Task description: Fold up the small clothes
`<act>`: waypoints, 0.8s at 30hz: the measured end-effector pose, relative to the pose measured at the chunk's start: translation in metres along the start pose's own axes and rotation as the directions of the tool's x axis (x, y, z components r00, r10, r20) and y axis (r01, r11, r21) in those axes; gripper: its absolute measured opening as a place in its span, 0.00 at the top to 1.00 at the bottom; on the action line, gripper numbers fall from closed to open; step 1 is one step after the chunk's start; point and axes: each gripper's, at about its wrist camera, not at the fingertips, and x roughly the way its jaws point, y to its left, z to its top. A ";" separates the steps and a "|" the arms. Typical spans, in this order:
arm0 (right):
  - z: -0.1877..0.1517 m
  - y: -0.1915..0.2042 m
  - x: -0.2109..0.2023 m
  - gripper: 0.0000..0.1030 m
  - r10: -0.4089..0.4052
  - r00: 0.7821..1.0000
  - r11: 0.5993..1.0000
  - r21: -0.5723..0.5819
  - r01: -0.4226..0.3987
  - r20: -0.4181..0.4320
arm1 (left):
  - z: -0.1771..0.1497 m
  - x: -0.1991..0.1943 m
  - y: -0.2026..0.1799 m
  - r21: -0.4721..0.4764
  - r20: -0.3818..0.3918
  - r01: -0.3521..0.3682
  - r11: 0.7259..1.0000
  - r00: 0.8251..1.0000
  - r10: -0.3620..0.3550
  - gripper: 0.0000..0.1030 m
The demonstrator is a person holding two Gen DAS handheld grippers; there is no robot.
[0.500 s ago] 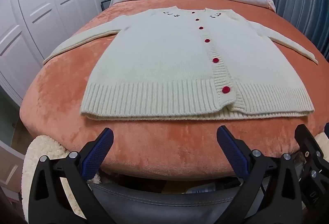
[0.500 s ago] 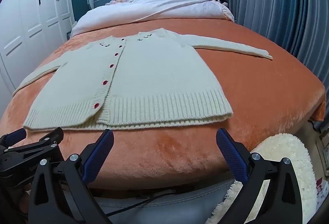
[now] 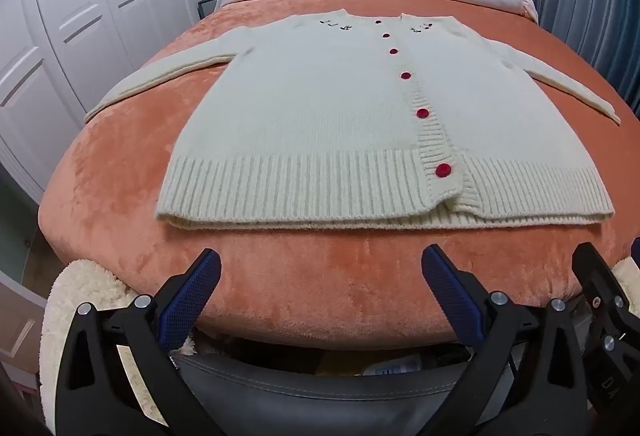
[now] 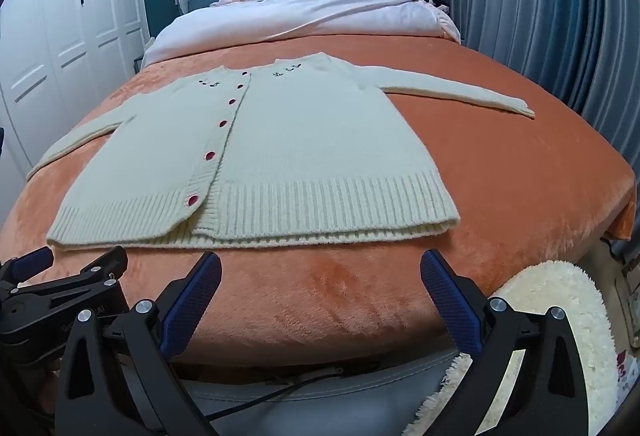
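A cream knitted cardigan [image 3: 320, 124] with red buttons lies flat and buttoned on the orange bed cover, both sleeves spread out sideways. It also shows in the right wrist view [image 4: 280, 156]. My left gripper [image 3: 320, 272] is open and empty, hovering at the foot of the bed just short of the ribbed hem. My right gripper [image 4: 320, 272] is open and empty too, also short of the hem, to the right of the left one. The left gripper's body shows at the lower left of the right wrist view [image 4: 60, 284].
The orange bed cover [image 3: 120, 164] spans the bed; a white duvet [image 4: 304, 16] is bunched by the blue headboard. White wardrobe doors [image 3: 80, 16] stand on the left, blue curtains [image 4: 540, 16] on the right. A fluffy cream rug [image 4: 552, 316] lies on the floor.
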 end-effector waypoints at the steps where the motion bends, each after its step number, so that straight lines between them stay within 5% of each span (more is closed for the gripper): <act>1: 0.001 -0.002 0.001 0.05 0.002 1.000 1.000 0.002 -0.002 -0.003 | -0.001 0.000 0.000 0.002 0.000 -0.003 1.000 1.000 0.003 0.05; 24: 0.000 -0.003 0.002 0.05 0.005 1.000 1.000 0.000 -0.005 -0.011 | -0.006 0.000 -0.002 0.013 0.007 -0.005 1.000 1.000 0.005 0.05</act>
